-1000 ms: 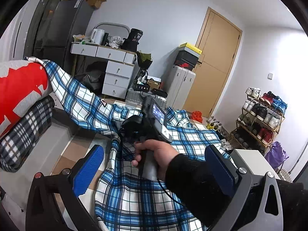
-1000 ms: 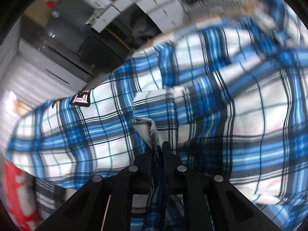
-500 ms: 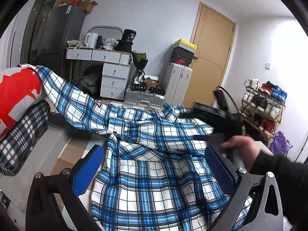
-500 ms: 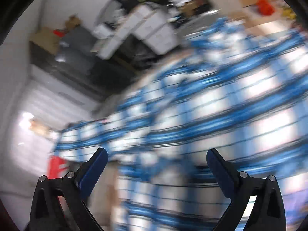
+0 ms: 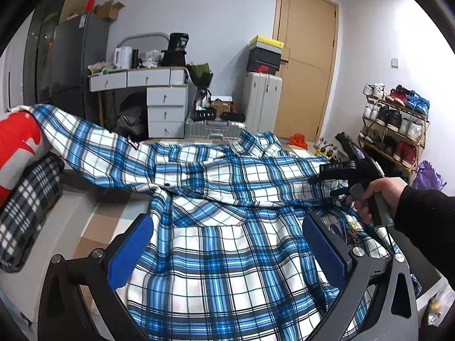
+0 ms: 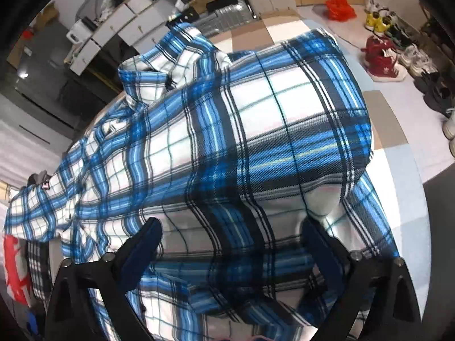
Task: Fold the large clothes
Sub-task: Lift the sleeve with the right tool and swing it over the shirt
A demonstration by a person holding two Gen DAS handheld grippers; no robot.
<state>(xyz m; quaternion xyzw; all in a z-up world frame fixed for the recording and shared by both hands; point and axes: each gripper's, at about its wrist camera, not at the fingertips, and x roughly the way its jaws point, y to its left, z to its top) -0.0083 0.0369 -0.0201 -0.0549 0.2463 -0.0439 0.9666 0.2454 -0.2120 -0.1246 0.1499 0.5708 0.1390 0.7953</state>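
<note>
Left wrist view: blue-and-white plaid flannel shirt (image 5: 227, 255) sprawls across the bed.
Left gripper (image 5: 227, 250): jaws wide, empty.
Right gripper (image 6: 230, 244): jaws closing slightly from wide, nothing pinched.

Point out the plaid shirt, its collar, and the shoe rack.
plaid shirt (image 5: 227, 255): left wrist view, on the flat body panel.
collar (image 6: 159, 59): right wrist view, on the folded collar band.
shoe rack (image 5: 394, 125): left wrist view, on a middle shelf.

Plaid shirt (image 5: 227, 241) on checkered tabletop (image 6: 389, 119)
</note>
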